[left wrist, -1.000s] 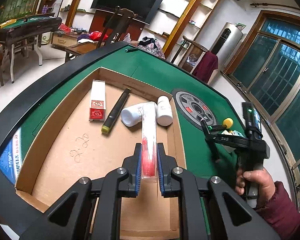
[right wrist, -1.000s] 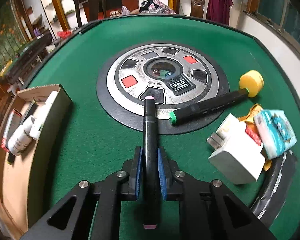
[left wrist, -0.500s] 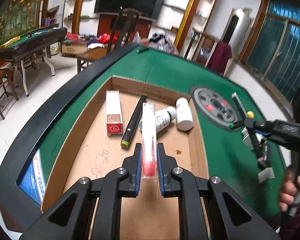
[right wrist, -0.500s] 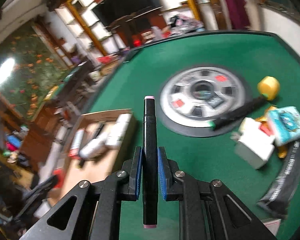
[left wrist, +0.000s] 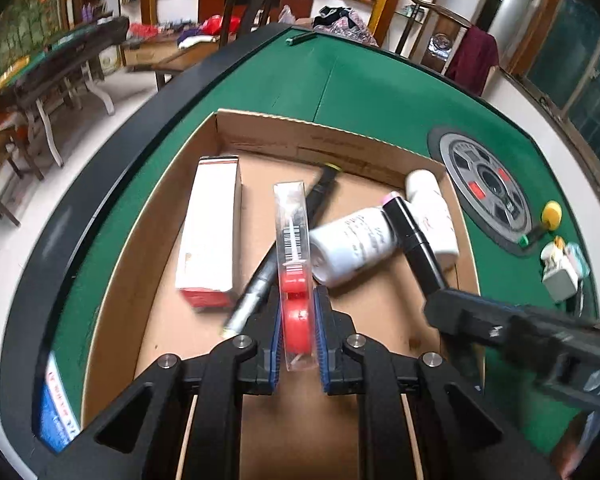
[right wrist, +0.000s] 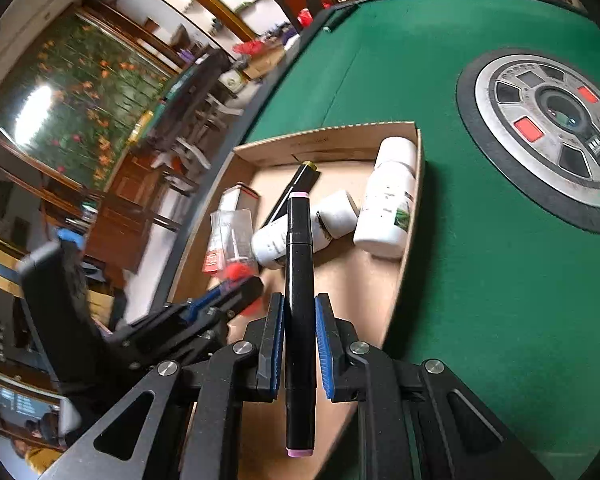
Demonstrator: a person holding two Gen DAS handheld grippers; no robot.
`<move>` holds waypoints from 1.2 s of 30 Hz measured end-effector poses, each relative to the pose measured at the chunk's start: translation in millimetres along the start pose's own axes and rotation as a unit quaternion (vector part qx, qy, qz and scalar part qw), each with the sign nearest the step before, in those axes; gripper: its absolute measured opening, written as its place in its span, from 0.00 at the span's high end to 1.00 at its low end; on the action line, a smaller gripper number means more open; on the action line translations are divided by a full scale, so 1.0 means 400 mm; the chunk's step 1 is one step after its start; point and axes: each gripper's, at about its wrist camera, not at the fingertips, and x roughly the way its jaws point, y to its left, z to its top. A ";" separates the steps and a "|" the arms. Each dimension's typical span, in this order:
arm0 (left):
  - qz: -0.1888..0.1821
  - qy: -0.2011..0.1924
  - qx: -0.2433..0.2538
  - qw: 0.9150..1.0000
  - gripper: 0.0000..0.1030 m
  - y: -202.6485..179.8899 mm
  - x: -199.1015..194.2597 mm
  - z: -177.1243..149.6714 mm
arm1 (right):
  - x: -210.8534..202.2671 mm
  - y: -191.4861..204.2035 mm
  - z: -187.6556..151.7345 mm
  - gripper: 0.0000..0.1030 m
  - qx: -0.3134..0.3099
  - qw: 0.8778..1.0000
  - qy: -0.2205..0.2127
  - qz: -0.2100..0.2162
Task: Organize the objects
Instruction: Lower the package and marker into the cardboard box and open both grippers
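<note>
My left gripper (left wrist: 298,300) is shut on a clear plastic case with a red part inside (left wrist: 294,264), held over the cardboard box (left wrist: 320,136). My right gripper (right wrist: 296,308) is shut on a black marker with pink ends (right wrist: 299,280), also above the box. In the left wrist view that marker (left wrist: 414,240) and the right gripper (left wrist: 440,300) reach in from the right. On the box floor lie a white and red carton (left wrist: 212,236), a black pen with a yellow tip (left wrist: 320,196) and two white bottles (left wrist: 352,246) (left wrist: 432,212).
The box sits on a green felt table (right wrist: 500,280) with a round grey and black hub (right wrist: 552,128). To the right of the hub lie a green-tipped marker with a yellow ball (left wrist: 550,214), a white plug (left wrist: 560,284) and a teal packet. Chairs and shelves stand beyond.
Both grippers have moved over the box. The right one swung left from the hub, carrying the marker. The left one dropped closer to the box floor with the clear case.
</note>
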 end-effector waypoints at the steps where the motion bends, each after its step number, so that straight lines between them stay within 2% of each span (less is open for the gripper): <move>1: -0.002 0.001 -0.001 1.000 0.87 0.004 0.004 0.005 | 0.014 0.003 0.008 0.83 -0.001 1.000 0.001 -0.011; 7: -0.021 -0.004 0.002 1.000 0.87 0.014 0.009 0.008 | 0.066 -0.004 0.045 0.83 0.011 0.998 -0.003 -0.058; 10: -0.031 -0.011 -0.005 0.999 0.85 0.024 -0.001 0.002 | 0.078 -0.013 0.059 0.83 0.014 0.998 -0.002 -0.069; 12: -0.029 -0.022 -0.003 0.999 0.78 0.025 -0.017 -0.005 | 0.078 -0.018 0.060 0.83 0.014 0.997 -0.001 -0.074; 14: -0.027 -0.032 -0.001 0.999 0.67 0.026 -0.032 -0.003 | 0.079 -0.017 0.062 0.83 0.013 0.997 -0.003 -0.079; 16: -0.025 -0.044 0.000 0.999 0.62 0.026 -0.056 -0.013 | 0.082 -0.016 0.062 0.83 0.013 0.997 -0.005 -0.082; 17: -0.023 -0.050 -0.002 0.998 0.54 0.029 -0.070 -0.018 | 0.082 -0.014 0.061 0.82 0.011 0.996 -0.006 -0.085; 18: -0.022 -0.058 -0.009 0.998 0.49 0.033 -0.089 -0.028 | 0.081 -0.014 0.059 0.79 0.008 0.996 -0.008 -0.086; 19: -0.022 -0.063 -0.015 0.998 0.39 0.041 -0.101 -0.030 | 0.075 -0.013 0.057 0.76 0.006 0.996 -0.013 -0.090; 20: -0.022 -0.070 -0.024 0.997 0.34 0.048 -0.116 -0.037 | 0.066 -0.011 0.052 0.66 0.004 0.996 -0.018 -0.092; 23: -0.022 -0.080 -0.049 0.995 0.25 0.072 -0.150 -0.057 | 0.034 -0.010 0.047 0.48 -0.003 0.997 -0.032 -0.076; 24: -0.020 -0.082 -0.058 0.995 0.23 0.082 -0.160 -0.063 | 0.023 -0.008 0.045 0.34 -0.007 0.997 -0.037 -0.074; 26: -0.016 -0.085 -0.074 0.994 0.22 0.097 -0.174 -0.078 | -0.009 0.007 0.035 0.26 -0.021 0.995 -0.060 -0.081; 33: -0.001 -0.104 -0.146 0.984 0.22 0.160 -0.232 -0.156 | -0.116 0.035 -0.020 0.14 -0.076 0.984 -0.120 -0.105; 36: 0.010 -0.116 -0.157 0.981 0.22 0.167 -0.256 -0.178 | -0.153 0.035 -0.055 0.12 -0.082 0.979 -0.149 -0.117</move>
